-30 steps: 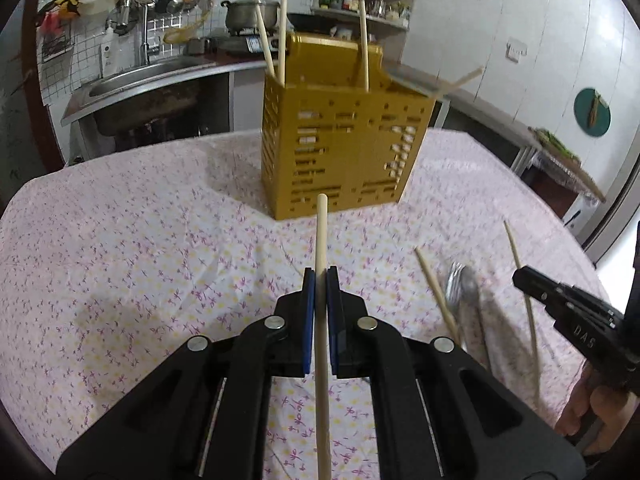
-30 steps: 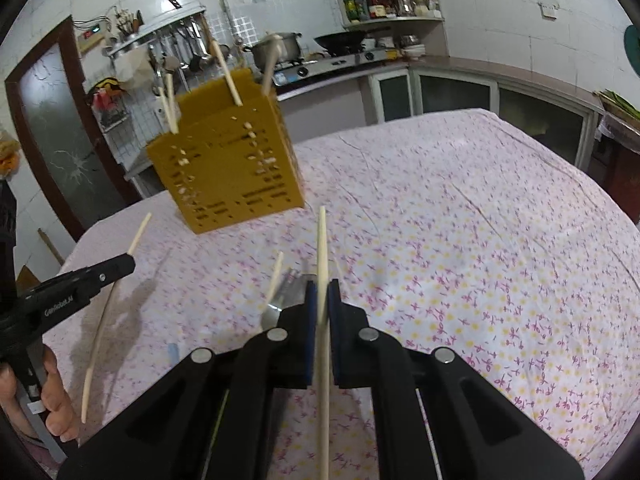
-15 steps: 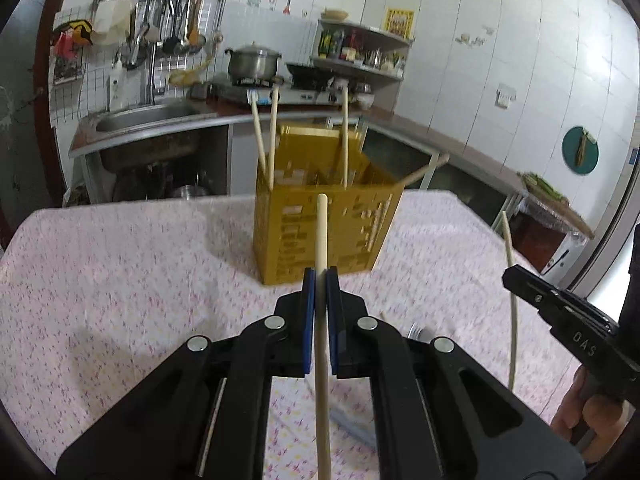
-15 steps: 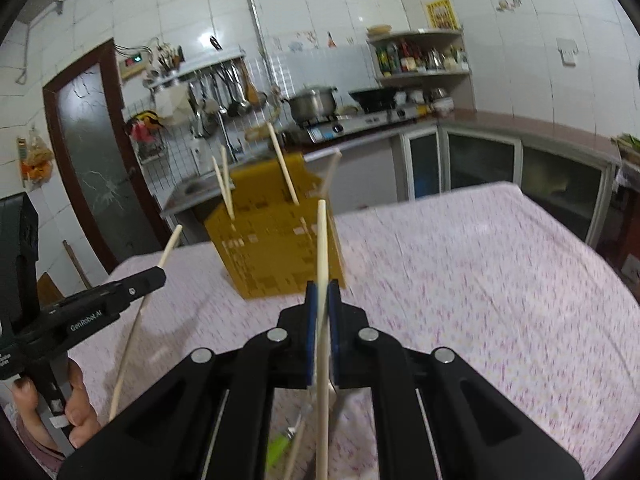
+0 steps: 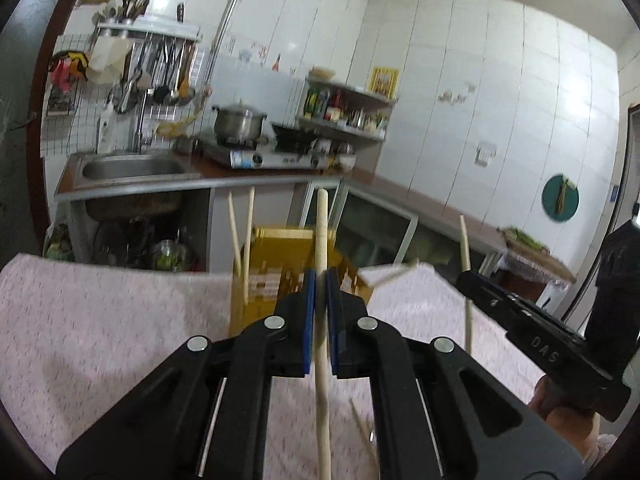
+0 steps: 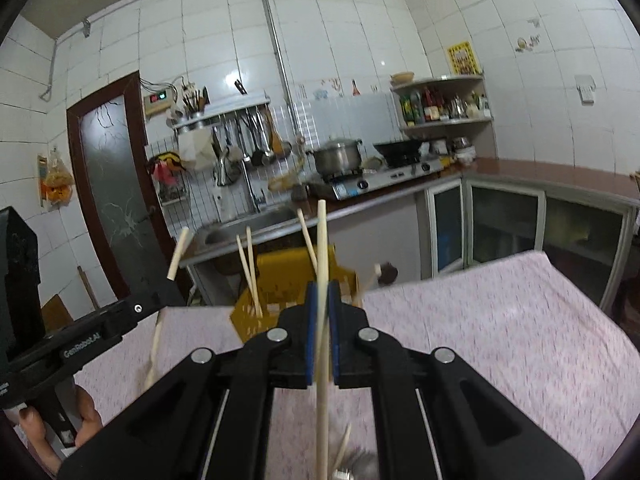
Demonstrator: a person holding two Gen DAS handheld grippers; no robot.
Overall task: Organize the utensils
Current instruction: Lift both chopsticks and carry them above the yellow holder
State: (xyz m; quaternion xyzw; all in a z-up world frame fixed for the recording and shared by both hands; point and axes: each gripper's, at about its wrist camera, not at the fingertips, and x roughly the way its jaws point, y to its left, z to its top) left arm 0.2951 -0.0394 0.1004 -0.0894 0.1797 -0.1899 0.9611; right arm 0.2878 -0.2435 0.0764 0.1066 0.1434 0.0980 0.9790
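My left gripper is shut on a pale wooden chopstick that stands upright between the blue pads. My right gripper is shut on another chopstick, also upright. Both are held high, level with the top of the yellow slotted utensil holder, which stands on the table just behind the fingertips and holds several chopsticks. The holder also shows in the right wrist view. The right gripper and its chopstick appear at the right of the left wrist view; the left one shows at the left of the right wrist view.
The table has a pink floral cloth. A loose chopstick and a metal utensil lie on it below the grippers. Behind are a sink, a stove with a pot and a white tiled wall.
Both grippers have risen and tilted up with their chopsticks, moving closer to the holder. The table has dropped low in both views, and the holder now sits right behind the fingertips.
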